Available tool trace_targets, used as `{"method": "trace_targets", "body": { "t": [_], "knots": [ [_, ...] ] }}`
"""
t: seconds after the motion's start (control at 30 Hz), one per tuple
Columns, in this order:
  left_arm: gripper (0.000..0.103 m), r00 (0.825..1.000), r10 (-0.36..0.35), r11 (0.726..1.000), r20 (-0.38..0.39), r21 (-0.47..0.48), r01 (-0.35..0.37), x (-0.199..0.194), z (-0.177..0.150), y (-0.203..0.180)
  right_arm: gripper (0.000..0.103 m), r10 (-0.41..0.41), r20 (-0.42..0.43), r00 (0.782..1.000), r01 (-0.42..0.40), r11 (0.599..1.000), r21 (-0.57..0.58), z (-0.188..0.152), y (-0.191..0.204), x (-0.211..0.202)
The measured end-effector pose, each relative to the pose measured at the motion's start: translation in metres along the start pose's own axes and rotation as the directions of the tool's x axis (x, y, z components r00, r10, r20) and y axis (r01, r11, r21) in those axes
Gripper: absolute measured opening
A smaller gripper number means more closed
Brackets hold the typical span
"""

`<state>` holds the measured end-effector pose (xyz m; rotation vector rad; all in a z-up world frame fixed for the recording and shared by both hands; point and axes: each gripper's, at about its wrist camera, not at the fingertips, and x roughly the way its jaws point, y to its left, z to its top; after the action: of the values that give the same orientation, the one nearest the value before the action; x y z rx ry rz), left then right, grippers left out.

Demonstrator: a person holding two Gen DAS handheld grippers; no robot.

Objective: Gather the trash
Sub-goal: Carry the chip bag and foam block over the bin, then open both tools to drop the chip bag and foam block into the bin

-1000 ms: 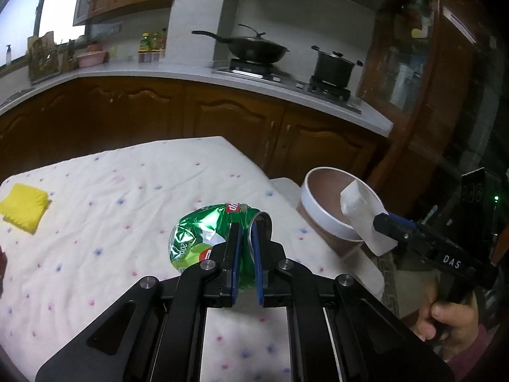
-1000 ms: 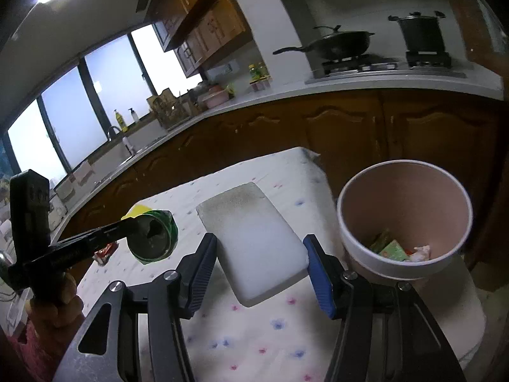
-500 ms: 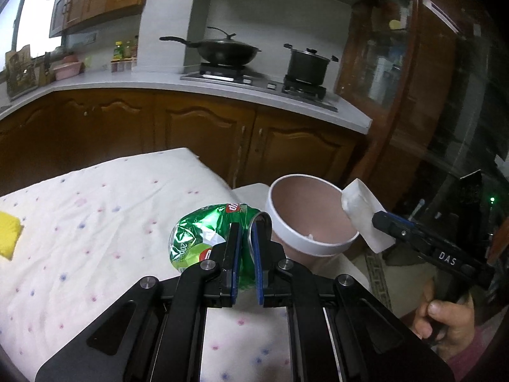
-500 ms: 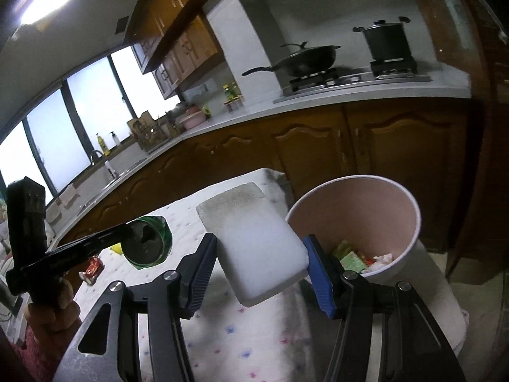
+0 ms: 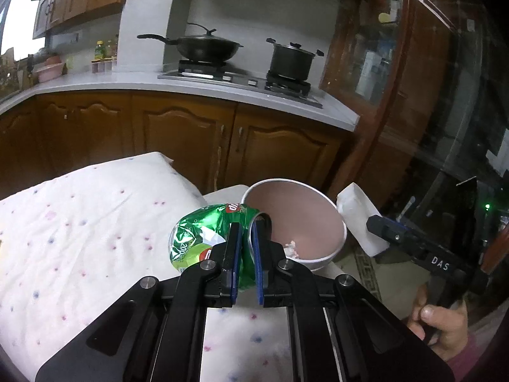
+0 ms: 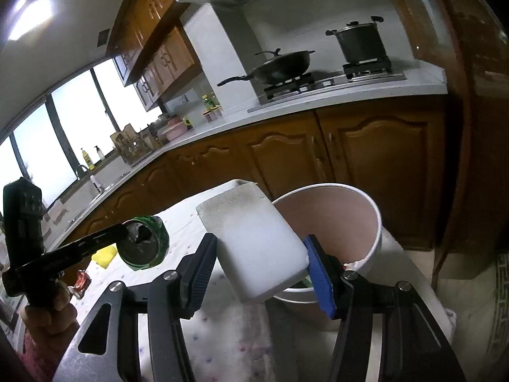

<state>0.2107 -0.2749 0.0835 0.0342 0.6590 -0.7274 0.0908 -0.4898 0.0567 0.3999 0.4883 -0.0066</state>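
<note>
Green can pinched by left gripper, foam spanning right gripper; both now nearer bin, drop imminent.

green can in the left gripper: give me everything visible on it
The green can is a crushed, shiny metal drink can with white and red label print. In the right wrist view its open top shows a dark, dented mouth. The left gripper is shut on it, holding it in the air above the dotted tablecloth, next to the rim of the trash bin. Only the gripper's pads touch it.
</note>
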Motion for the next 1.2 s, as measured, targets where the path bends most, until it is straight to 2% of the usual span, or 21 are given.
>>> {"method": "trace_targets", "body": {
  "t": [0.4, 0.63, 0.9, 1.2],
  "knots": [
    [0.007, 0.998, -0.056, 0.997, 0.004, 0.058, 0.056, 0.027, 0.019, -0.032, 0.057, -0.034, 0.005, 0.999, 0.034, 0.999, 0.031, 0.009, -0.026, 0.007],
    [0.007, 0.995, -0.105, 0.99, -0.001, 0.099, 0.104, 0.058, 0.033, -0.056, 0.057, -0.064, 0.001, 0.998, 0.064, 0.997, 0.036, 0.018, -0.041, 0.017],
    [0.007, 0.987, -0.152, 0.986, -0.048, 0.056, 0.155, 0.102, 0.037, -0.06, 0.057, -0.094, -0.031, 0.995, 0.096, 0.994, 0.048, 0.022, -0.057, 0.036],
    [0.007, 0.984, -0.156, 0.987, -0.089, 0.026, 0.159, 0.129, 0.028, -0.054, 0.058, -0.11, -0.057, 0.992, 0.113, 0.992, 0.055, 0.022, -0.065, 0.053]
  ]
}}
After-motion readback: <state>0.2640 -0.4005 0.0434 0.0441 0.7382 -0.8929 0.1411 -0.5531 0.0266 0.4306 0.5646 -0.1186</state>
